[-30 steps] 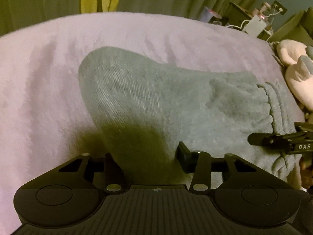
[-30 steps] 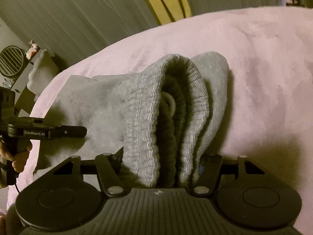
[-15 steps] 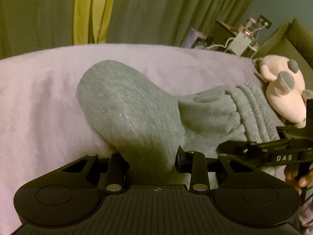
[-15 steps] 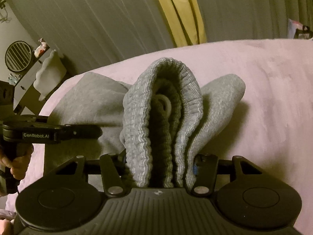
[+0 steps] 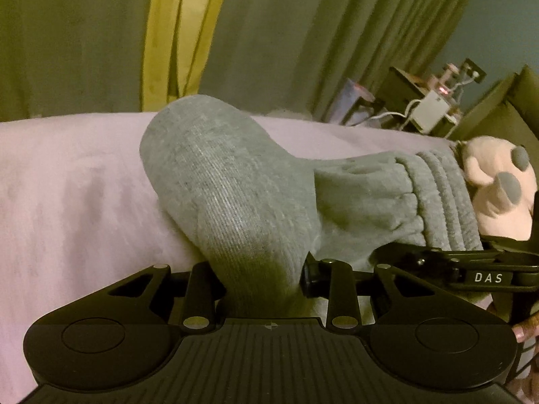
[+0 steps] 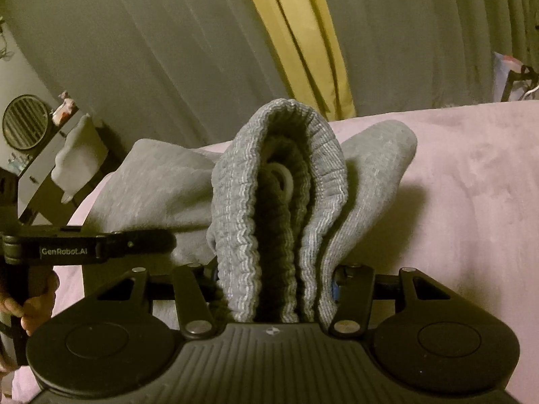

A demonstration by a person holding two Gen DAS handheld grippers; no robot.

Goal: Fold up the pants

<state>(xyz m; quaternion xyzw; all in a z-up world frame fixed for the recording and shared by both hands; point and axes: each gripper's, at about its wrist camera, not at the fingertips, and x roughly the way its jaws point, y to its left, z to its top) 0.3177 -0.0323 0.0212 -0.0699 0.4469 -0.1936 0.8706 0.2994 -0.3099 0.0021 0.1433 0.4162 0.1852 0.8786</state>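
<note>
The grey pants (image 5: 242, 202) have been raised off the bed (image 5: 74, 202), gripped by left tongs (image 5: 262, 279) and, seemingly, at the waistband (image 6: 279, 202) by right tongs (image 6: 274, 289); folding over can follow.

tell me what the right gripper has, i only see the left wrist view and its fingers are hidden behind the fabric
Observer: The right gripper is clamped on the ribbed waistband of the grey pants, bunched in several layers.
Operator: anything inside that band
Observer: A pale drawstring loop shows in the fold.
Operator: what's off to its left
Observer: A round vent on the wall, past the bed.
</note>
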